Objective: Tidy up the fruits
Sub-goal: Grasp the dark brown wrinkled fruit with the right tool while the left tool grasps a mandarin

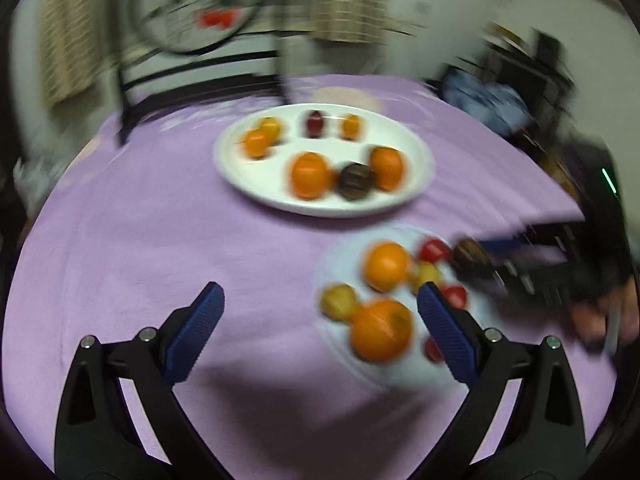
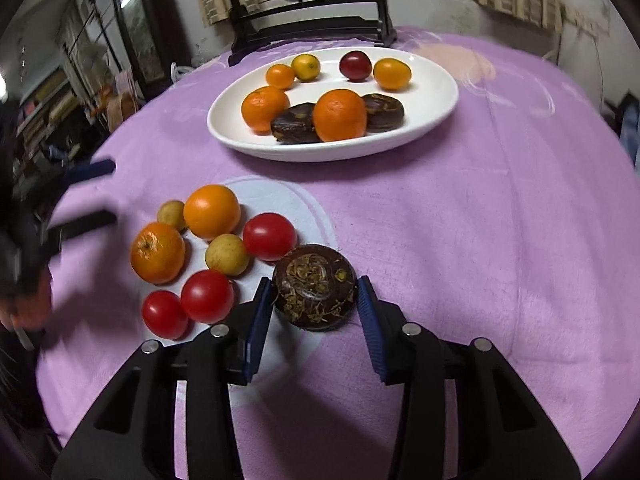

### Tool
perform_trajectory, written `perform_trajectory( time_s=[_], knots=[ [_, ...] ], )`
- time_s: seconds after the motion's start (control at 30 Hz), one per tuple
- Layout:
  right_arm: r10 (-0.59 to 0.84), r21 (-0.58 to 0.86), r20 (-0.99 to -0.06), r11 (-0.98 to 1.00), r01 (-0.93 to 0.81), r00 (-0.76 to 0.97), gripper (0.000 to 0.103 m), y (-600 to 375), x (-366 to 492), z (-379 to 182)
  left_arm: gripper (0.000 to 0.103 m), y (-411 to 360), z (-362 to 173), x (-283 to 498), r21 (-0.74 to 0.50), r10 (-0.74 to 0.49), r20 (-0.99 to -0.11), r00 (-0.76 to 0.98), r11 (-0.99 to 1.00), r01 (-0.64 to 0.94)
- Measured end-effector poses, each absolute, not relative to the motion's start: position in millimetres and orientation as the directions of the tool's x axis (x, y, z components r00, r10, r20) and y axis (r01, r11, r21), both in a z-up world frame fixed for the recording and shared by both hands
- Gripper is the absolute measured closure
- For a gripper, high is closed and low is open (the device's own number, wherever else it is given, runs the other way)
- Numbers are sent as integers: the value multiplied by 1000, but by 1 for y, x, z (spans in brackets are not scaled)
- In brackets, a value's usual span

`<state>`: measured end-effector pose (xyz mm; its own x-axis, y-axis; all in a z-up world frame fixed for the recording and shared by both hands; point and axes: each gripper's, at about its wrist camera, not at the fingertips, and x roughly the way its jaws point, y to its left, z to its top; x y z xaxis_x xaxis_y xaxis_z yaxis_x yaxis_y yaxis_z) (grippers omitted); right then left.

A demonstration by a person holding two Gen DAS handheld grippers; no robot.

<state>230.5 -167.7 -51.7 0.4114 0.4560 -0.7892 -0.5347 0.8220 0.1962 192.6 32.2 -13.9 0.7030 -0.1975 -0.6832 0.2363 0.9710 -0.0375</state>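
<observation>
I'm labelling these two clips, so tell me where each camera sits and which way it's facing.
Left wrist: on the open left gripper, angled down at the purple table; right gripper shows at the right edge.
Right wrist: on the right gripper, angled down at the dark brown fruit between its fingers.
Shared: white plate and loose fruit pile.

Right gripper (image 2: 314, 294) straddling dark brown water chestnut (image 2: 315, 286) on purple tablecloth (image 2: 460, 240); left pad touching it, right pad just beside, contact unclear. Loose pile to the left: two oranges, three red tomatoes, two small yellow fruits. White plate (image 2: 432, 92) further back with oranges, kumquats, a dark red fruit, two more chestnuts. Left gripper (image 2: 86, 196) blurred at left edge
</observation>
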Motion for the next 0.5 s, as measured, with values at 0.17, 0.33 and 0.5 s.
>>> perform_trajectory(
  time_s=[0.17, 0.33, 0.5],
  knots=[
    [466, 216, -789, 821, -528, 401, 60, -168, 229, -51, 31, 5, -31, 173, 64, -213, -704, 678, 931, 359],
    [471, 229, -787, 822, -522, 397, 60, -170, 231, -51, 50, 0, -38, 175, 51, -227, -731, 644, 922, 383],
    [470, 227, -788, 823, -521, 398, 60, -171, 231, -51, 58, -1, -42, 179, 35, -237, -748, 620, 919, 394]
  ],
)
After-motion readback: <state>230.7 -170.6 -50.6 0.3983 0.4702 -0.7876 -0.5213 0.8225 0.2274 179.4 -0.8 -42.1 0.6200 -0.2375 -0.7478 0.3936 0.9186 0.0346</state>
